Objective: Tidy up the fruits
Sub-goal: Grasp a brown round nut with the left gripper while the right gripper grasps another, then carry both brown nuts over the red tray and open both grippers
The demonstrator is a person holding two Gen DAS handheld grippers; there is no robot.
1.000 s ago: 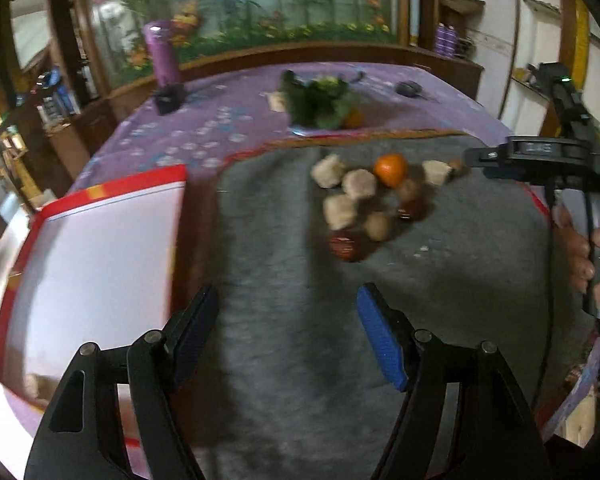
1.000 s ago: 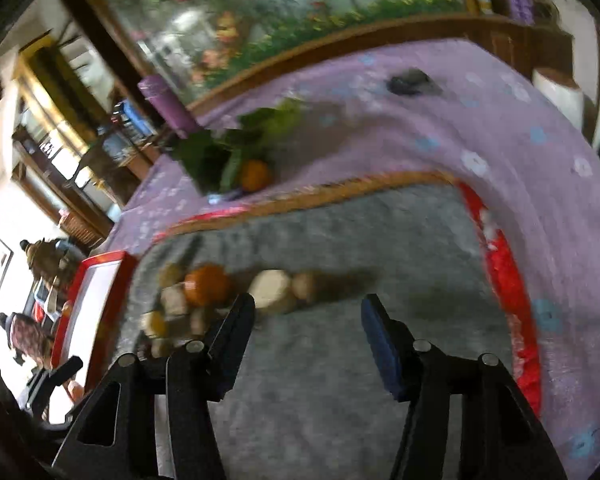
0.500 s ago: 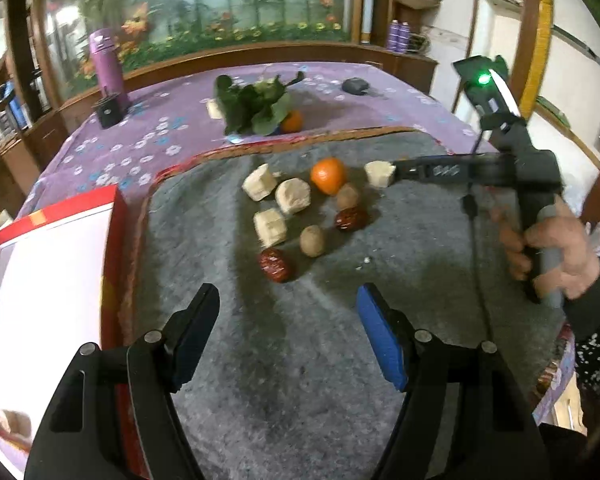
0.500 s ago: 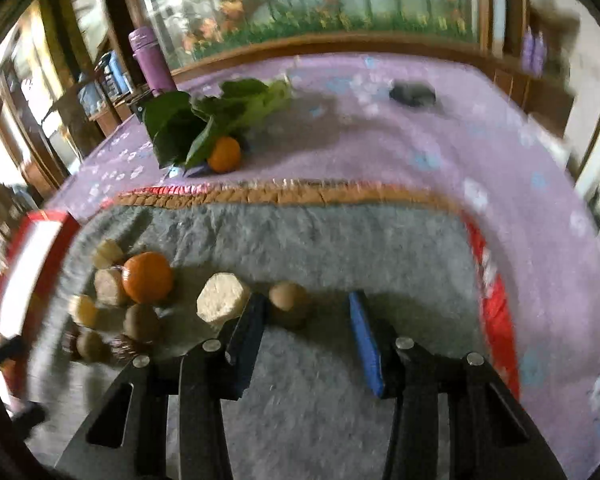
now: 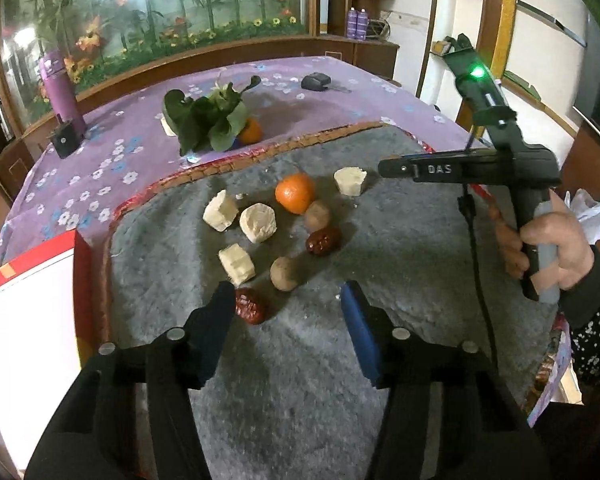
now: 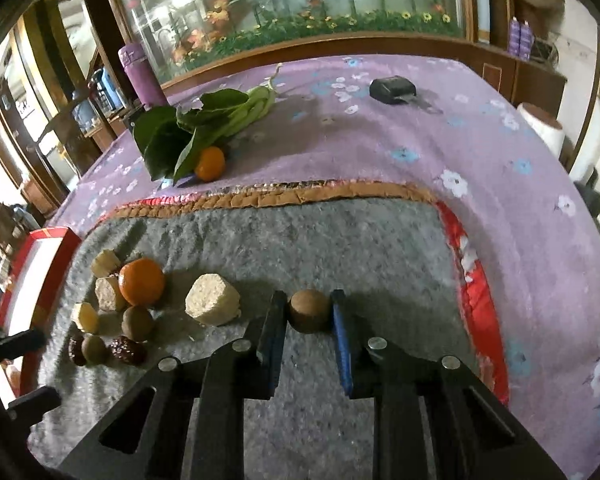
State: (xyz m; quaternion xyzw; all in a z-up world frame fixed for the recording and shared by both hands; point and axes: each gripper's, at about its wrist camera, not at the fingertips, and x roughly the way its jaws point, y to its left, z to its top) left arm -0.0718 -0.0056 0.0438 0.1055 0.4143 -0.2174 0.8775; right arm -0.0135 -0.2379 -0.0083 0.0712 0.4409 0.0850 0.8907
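Observation:
On the grey mat (image 5: 380, 240) lie an orange (image 5: 295, 193), several pale chunks (image 5: 259, 223), two brown round fruits (image 5: 284, 274) and two red dates (image 5: 323, 240). My left gripper (image 5: 286, 302) hovers low over the near edge of the pile. Its jaws are closing, and a red date (image 5: 252, 306) lies just inside the left finger, not pinched. My right gripper (image 6: 308, 307) is shut on a small brown round fruit (image 6: 309, 316) that rests on the mat, right of a pale chunk (image 6: 212, 305). A hand (image 5: 556, 248) holds that gripper.
A red-rimmed white box (image 5: 28, 320) stands at the mat's left edge. On the purple flowered cloth (image 6: 480, 152) behind lie leafy greens (image 6: 188, 128) with another orange (image 6: 210, 163), a purple bottle (image 6: 138, 74) and a black key fob (image 6: 392, 89).
The right jaws closed onto the small brown fruit. The left gripper came closer to the pile and its jaws narrowed; the red date now lies by its left finger.

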